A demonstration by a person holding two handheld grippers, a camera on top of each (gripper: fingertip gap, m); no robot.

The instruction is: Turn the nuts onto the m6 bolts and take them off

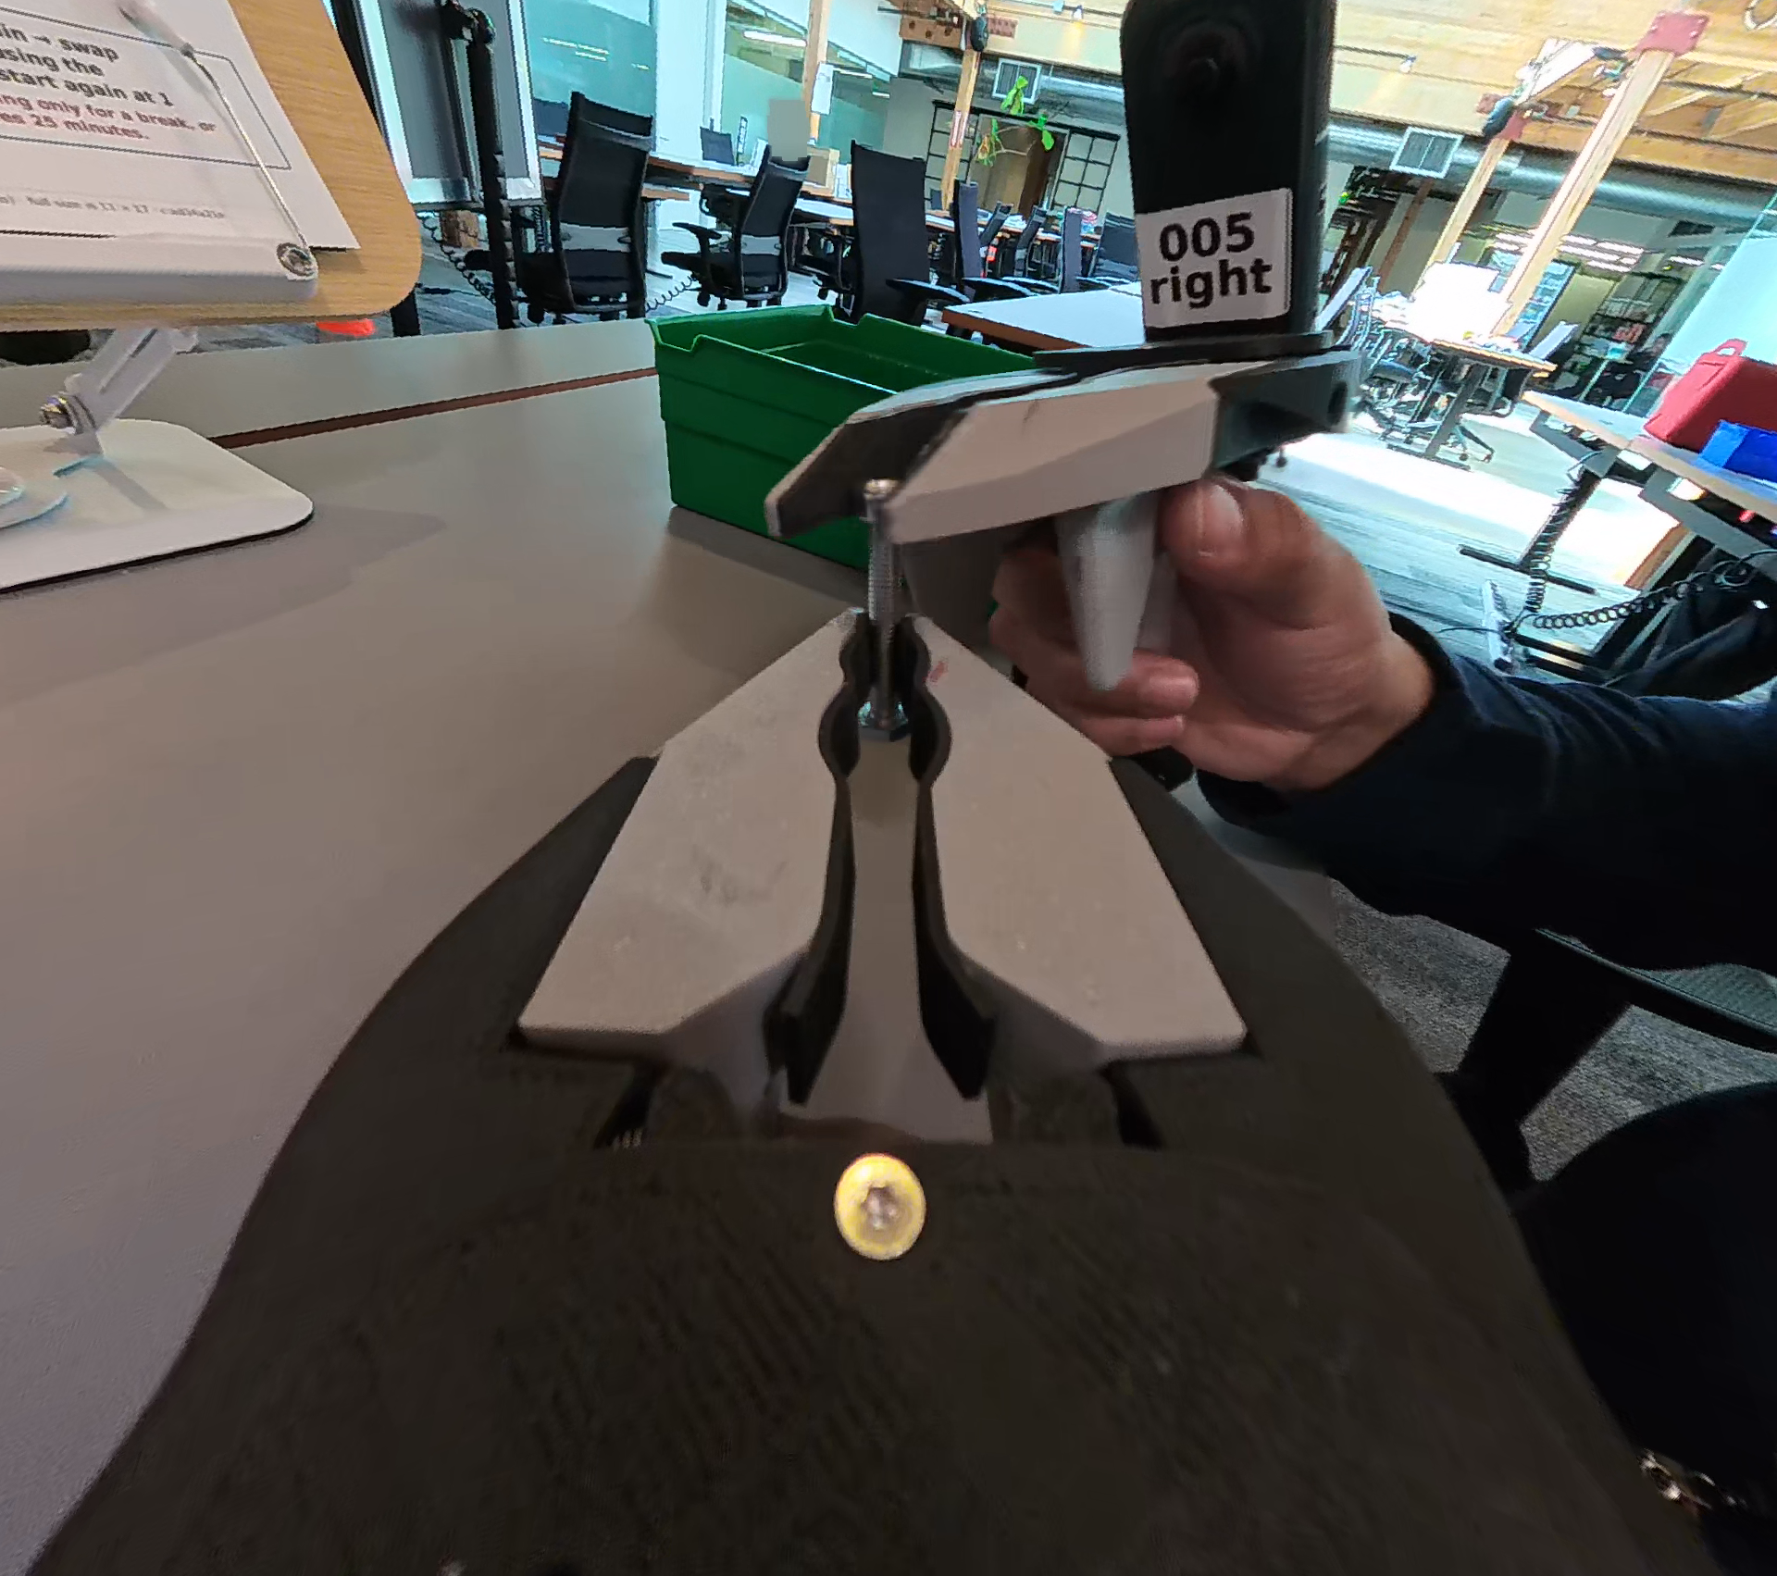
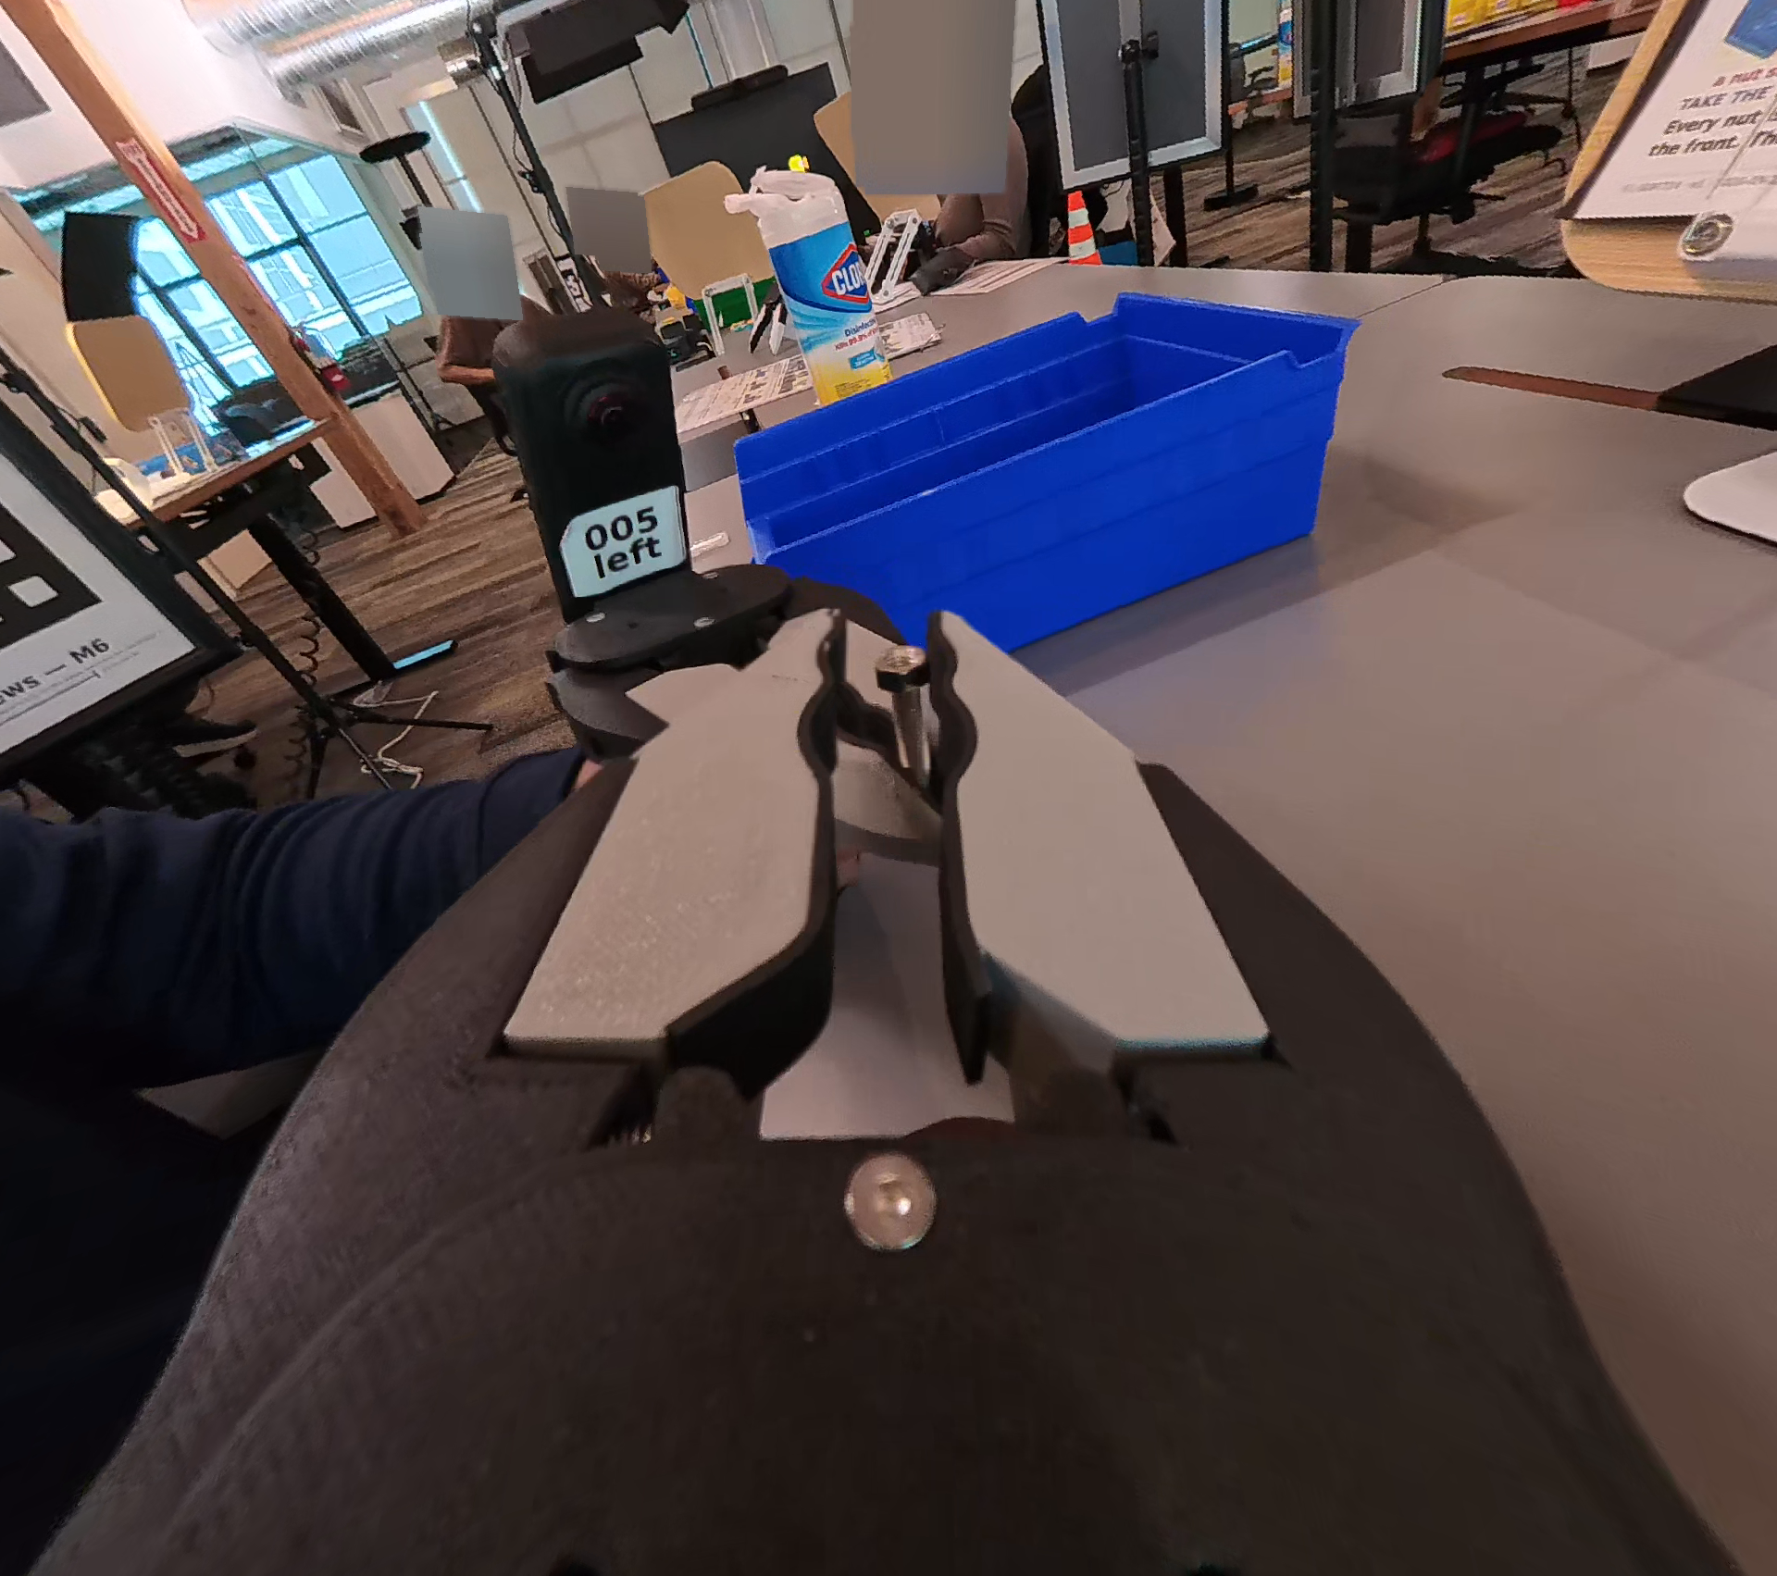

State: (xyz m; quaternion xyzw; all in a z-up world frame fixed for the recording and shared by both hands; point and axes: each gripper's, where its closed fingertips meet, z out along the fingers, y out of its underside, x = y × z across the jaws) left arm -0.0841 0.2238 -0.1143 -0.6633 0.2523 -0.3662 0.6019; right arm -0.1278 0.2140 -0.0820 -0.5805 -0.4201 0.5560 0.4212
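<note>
While your left gripper [image 1: 880,669] sits at the centre of the left wrist view, its pads are clenched on the lower shank of the M6 bolt [image 1: 881,568], which stands upright above the grey table [image 1: 385,664]. A wider metal piece [image 1: 881,722] sits just below the pads. It may be the nut or the bolt head, and I cannot tell which. Just above, your right gripper [image 1: 870,506] comes in from the right of the frame, held in your hand [image 1: 1250,664], with its tips at the bolt's top end. In the right wrist view a little gap shows on either side of that top end, so I cannot tell whether those jaws are biting or only standing around it. The bolt is probably light, rigid steel, and smooth enough to slip and spin inside flat pads. The threads should give the better bite, so keep one gripper on the shank and take the nut across its flats with the other. Hold both in line, since a tilted nut is likely to cross-thread. Farther back, a green bin [image 1: 731,415] stands on the table just behind the right gripper. In the right wrist view a blue bin [image 2: 1058,511] lies at centre right. A document stand [image 1: 144,88] fills the upper left of the left wrist view.
</note>
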